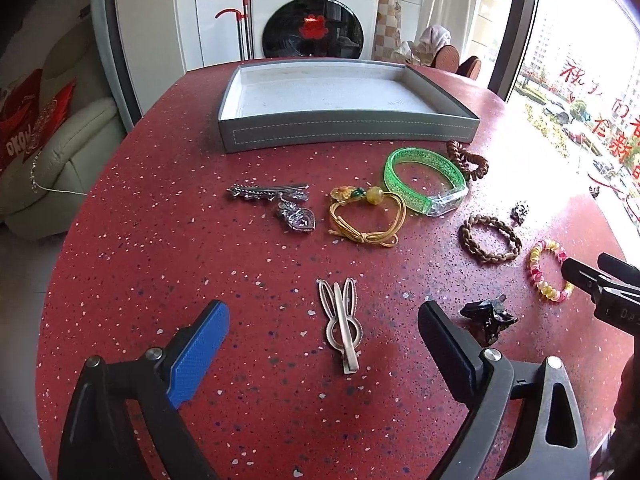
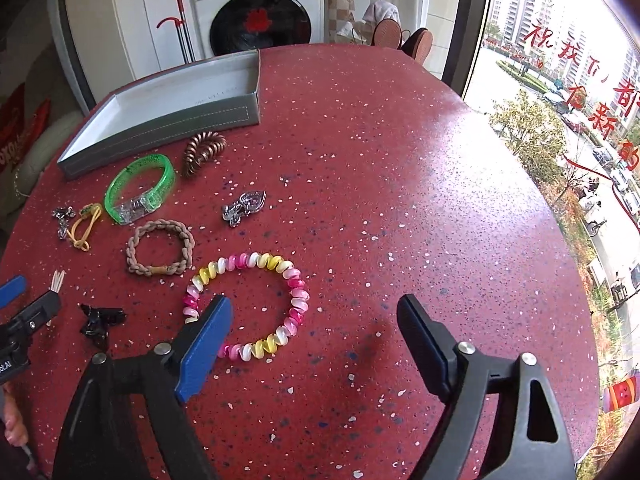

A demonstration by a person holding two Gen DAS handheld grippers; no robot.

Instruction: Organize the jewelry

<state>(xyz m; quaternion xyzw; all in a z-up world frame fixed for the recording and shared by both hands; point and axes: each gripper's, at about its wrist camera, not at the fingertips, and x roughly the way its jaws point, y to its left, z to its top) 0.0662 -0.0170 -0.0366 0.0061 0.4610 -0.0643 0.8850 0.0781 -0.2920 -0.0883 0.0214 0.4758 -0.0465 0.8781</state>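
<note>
1. Blue-padded fingers of the left gripper (image 1: 324, 320) stood wide apart and empty, straddling the rabbit clip (image 1: 343, 325) flat on the table (image 1: 160, 240).
2. To lift it well, I judged the pads should drop lower and close across the clip's narrow bar, not its ears.
3. Right gripper (image 2: 316, 320) was also open, holding nothing, its left finger over the spiral tie (image 2: 248, 304); a clean grab needed one band between the pads.
4. Tray (image 1: 348, 130) waited empty at the far side.
5. Claw clip (image 1: 488, 316) lay just beside the left gripper's right finger and could be knocked; bangle (image 1: 424, 184), braided band (image 1: 490, 240) and cord (image 1: 366, 216) lay between the grippers and the tray.
</note>
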